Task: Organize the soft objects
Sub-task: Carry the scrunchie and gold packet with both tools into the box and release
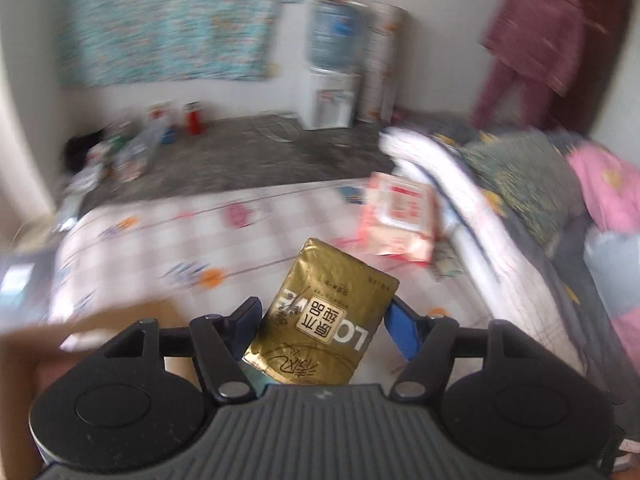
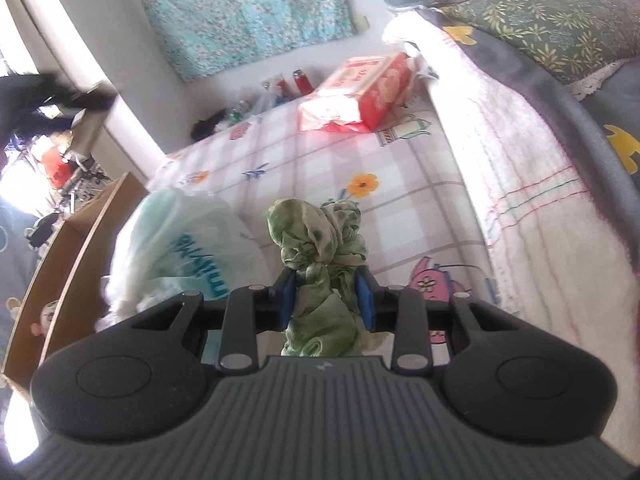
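Two grips to mind. Left wrist view: left hand-held gripper (image 1: 320, 316) pinches the gold tissue pack (image 1: 324, 316) above the bed (image 1: 160, 236); keep it square. Right wrist view: right hand-held gripper (image 2: 327, 294) clamps the green cloth (image 2: 320, 248); lift gently toward the cardboard box (image 2: 68, 248).

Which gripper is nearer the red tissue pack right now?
Left. The left gripper, holding the gold pack, is just short of the red tissue pack; the right gripper, holding green cloth, sits farther back.
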Demonstrator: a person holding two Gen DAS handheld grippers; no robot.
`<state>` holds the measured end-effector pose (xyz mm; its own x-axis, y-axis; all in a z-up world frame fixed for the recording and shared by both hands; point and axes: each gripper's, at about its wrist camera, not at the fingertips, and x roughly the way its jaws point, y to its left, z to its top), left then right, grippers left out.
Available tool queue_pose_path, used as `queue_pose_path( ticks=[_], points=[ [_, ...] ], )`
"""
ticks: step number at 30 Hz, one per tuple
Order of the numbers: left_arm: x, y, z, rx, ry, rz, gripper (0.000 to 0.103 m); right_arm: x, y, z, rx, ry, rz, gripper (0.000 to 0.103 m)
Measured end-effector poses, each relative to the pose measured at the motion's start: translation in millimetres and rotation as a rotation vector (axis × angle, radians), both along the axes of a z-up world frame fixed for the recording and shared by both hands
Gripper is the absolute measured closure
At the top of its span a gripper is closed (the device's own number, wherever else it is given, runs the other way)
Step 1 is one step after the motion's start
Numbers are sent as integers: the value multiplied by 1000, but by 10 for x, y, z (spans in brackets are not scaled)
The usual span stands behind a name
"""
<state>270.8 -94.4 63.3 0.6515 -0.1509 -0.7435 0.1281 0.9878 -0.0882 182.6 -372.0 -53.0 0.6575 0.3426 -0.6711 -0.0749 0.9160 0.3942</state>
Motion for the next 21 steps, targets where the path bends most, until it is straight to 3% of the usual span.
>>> queue_pose_path(
  ticks=[5,9,15,21],
  points=[
    [-575,746,16,-20,12,165,35,-40,137,156,29,-33,44,72],
    [-1014,1238,-112,-81,35,273,35,-56,303,295,48,-59,88,72],
    [-1486,1672,-588,-165,132,373,35,-112,654,447,71,-74,163,72],
    [-1744,1895,-1090,-196,249,422,34,-185,1026,555,70,-74,221,71]
  ],
)
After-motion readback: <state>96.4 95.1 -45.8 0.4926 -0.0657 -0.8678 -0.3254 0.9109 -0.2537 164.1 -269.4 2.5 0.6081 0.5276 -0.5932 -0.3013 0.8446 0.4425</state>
